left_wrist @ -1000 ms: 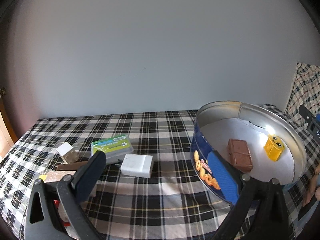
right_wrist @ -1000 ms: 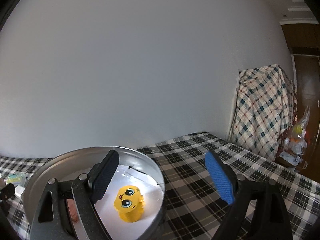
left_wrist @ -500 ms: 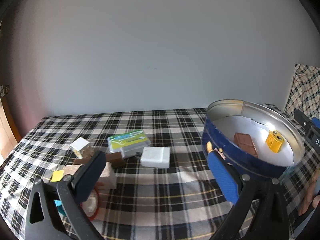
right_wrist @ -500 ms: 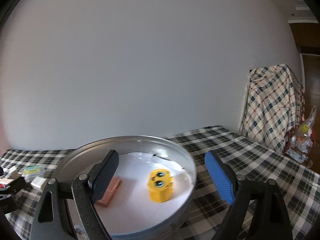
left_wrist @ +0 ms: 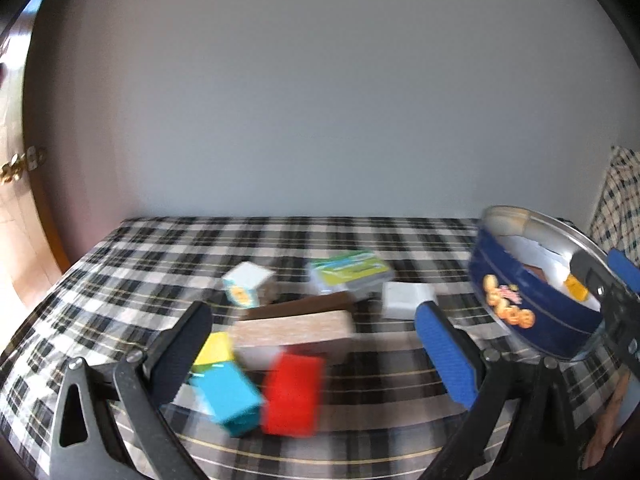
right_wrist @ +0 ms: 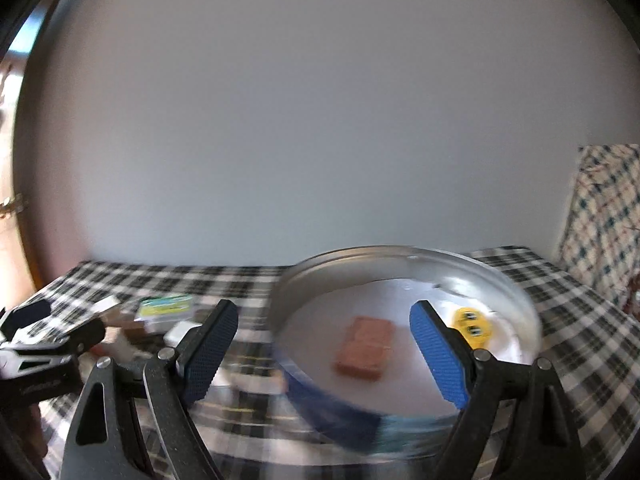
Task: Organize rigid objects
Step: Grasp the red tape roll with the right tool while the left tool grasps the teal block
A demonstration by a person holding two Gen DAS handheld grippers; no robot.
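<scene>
Two grippers, left and right, both wide open, holding nothing. Brown block and yellow toy inside tin.

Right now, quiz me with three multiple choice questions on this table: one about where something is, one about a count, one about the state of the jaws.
1. Where is the yellow toy with eyes?
A. inside the round tin
B. on the checked cloth beside the red block
C. between the left gripper's jaws

2. How many things lie inside the tin?
A. none
B. two
C. four

3. How do the right gripper's jaws stand?
A. shut on the brown block
B. shut on the tin's rim
C. open, holding nothing

Answers: 1 A, the right wrist view shows the toy on the tin's white floor. 2 B, only the brown block and the yellow toy are in there. 3 C, the jaws are wide apart and grip nothing.
</scene>
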